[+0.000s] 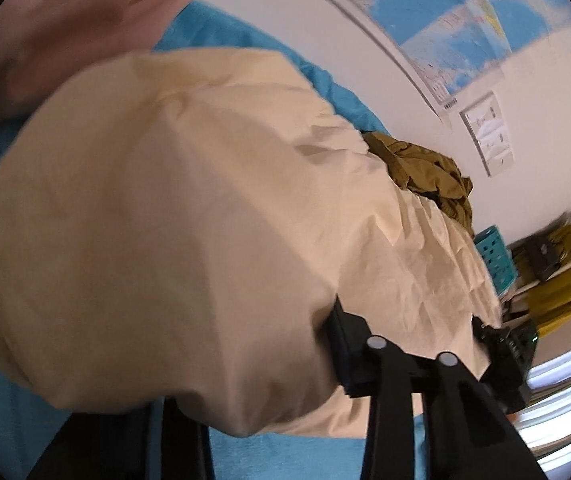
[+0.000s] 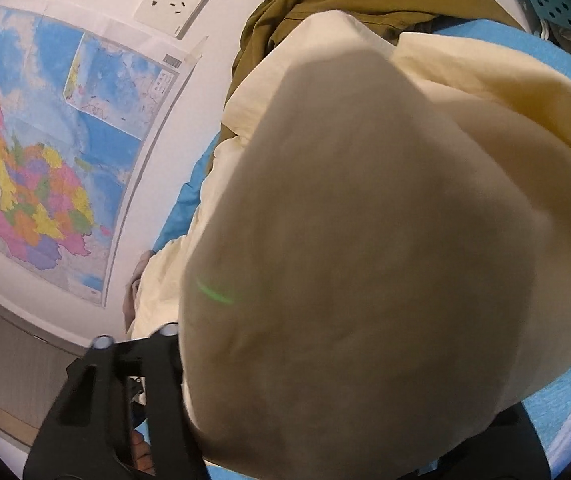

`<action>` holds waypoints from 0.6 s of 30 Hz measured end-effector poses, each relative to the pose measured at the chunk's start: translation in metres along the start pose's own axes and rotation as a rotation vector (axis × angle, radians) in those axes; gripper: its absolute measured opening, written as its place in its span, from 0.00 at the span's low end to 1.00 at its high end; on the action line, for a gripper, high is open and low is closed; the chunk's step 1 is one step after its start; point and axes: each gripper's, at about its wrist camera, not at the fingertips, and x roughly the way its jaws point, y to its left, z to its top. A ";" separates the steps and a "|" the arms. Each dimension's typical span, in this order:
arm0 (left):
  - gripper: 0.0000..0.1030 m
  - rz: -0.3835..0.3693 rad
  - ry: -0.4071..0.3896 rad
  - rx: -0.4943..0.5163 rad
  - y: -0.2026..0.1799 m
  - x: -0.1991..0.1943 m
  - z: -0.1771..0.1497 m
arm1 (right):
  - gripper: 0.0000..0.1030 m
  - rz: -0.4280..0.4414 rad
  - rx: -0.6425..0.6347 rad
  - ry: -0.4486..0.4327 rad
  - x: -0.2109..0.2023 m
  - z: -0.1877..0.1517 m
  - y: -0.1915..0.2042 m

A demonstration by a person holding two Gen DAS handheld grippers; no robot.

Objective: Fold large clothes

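Note:
A large cream garment (image 1: 173, 208) fills the left wrist view, draped over my left gripper and hiding its fingertips; only one black finger (image 1: 345, 356) shows at its lower edge. The same cream garment (image 2: 357, 248) bulges over my right gripper, whose fingertips are hidden beneath the cloth; black linkage arms (image 2: 125, 392) show at lower left. The cloth hangs from both grippers above the blue bed surface (image 1: 1, 412). Whether the jaws pinch the fabric is hidden.
A crumpled olive garment (image 1: 425, 176) lies on the bed behind the cream one, also in the right wrist view (image 2: 345, 4). A pink garment (image 1: 77, 28) lies at upper left. A teal perforated basket (image 1: 493, 260) stands beyond the bed. A map (image 2: 57, 160) hangs on the wall.

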 end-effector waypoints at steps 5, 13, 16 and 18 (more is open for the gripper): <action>0.35 0.022 -0.014 0.040 -0.003 0.001 0.001 | 0.51 0.034 0.026 0.020 0.002 0.001 -0.007; 0.42 -0.048 0.034 -0.005 0.009 0.012 0.008 | 0.54 0.037 0.028 0.016 0.006 0.005 -0.003; 0.30 -0.044 0.038 -0.003 0.009 0.008 0.009 | 0.40 0.051 0.034 0.015 0.005 0.004 -0.005; 0.24 -0.042 0.034 0.005 0.007 0.005 0.009 | 0.30 0.054 0.010 0.008 0.002 0.003 -0.001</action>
